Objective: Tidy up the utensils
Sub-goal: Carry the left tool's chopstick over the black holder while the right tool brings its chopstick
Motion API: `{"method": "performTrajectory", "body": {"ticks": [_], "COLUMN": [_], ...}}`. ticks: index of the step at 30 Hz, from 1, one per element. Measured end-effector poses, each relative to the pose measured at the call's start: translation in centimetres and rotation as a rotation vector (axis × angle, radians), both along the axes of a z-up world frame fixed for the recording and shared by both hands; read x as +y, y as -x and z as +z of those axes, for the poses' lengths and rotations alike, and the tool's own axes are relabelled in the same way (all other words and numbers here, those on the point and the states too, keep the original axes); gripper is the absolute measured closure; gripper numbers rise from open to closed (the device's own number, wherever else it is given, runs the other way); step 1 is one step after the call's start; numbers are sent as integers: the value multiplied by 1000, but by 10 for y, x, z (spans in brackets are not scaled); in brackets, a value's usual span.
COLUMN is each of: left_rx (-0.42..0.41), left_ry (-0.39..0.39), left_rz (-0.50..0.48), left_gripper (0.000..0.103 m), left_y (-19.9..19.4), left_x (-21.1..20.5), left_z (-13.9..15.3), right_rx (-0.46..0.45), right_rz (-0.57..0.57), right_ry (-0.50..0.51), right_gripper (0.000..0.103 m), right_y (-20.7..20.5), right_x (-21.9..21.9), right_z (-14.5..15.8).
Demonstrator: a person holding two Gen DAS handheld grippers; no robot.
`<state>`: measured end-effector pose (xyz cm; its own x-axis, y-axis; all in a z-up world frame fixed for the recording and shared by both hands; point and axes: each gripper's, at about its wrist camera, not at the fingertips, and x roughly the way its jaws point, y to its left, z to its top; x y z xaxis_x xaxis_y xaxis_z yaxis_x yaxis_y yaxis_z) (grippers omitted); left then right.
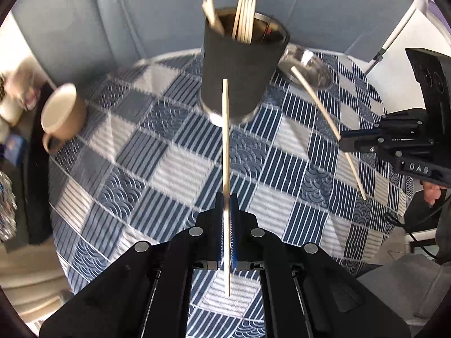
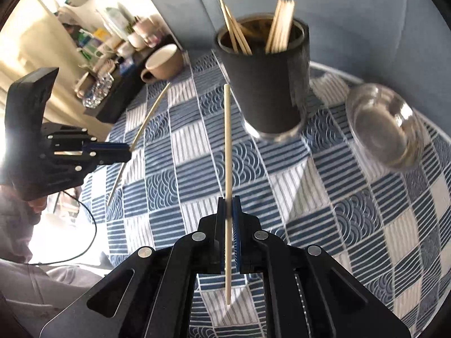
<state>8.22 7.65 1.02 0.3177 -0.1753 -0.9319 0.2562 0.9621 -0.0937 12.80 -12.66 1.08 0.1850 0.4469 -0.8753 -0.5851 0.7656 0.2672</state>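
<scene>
Left wrist view: the left gripper (image 1: pixel 227 208) was found clamped on a single chopstick (image 1: pixel 225 146), held near its lower third so that the long end pointed toward the dark holder (image 1: pixel 239 67), which was judged to be the destination. Several chopsticks (image 1: pixel 245 18) were already standing in that holder. The grip was judged suited to a tip-first drop into the opening. A tan mug (image 1: pixel 60 112) was noted well to the left, and a glass dish (image 1: pixel 307 69) just beside the holder on the right; neither lay on the direct line. The right gripper (image 1: pixel 342 140) was seen at the right edge, closed on a second chopstick (image 1: pixel 327 118) slanting over the checked tablecloth (image 1: pixel 174 169). Right wrist view: the right gripper (image 2: pixel 229 207) was confirmed shut on its chopstick (image 2: pixel 227 152), again aimed at the dark holder (image 2: pixel 267 84). The left gripper (image 2: pixel 126 152) was seen at the left with its own stick (image 2: pixel 141 138) held clear of the cloth. Crowding at the rim was judged the main obstacle: two bundles (image 2: pixel 279 28) leaned inside, and both tools approaching together could be expected to collide.
</scene>
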Motion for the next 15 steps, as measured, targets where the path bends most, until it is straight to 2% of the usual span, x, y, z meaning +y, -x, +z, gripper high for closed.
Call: {"method": "performTrajectory", "body": {"ticks": [8,15], "left_rx": [-130,-203], "left_ry": [-39,-47], "left_rz": [-18,-34], "left_gripper": [99,98], "left_y": [-28,-55], "left_x": [-25,-41], "left_z": [44,74], "right_rx": [-102,-174], "right_rz": [6,5], "right_ry": [-46,-90], "right_gripper": [98,98], "right_y": [-20,-46], "right_x": [-2,-4], "right_z": [44,78]}}
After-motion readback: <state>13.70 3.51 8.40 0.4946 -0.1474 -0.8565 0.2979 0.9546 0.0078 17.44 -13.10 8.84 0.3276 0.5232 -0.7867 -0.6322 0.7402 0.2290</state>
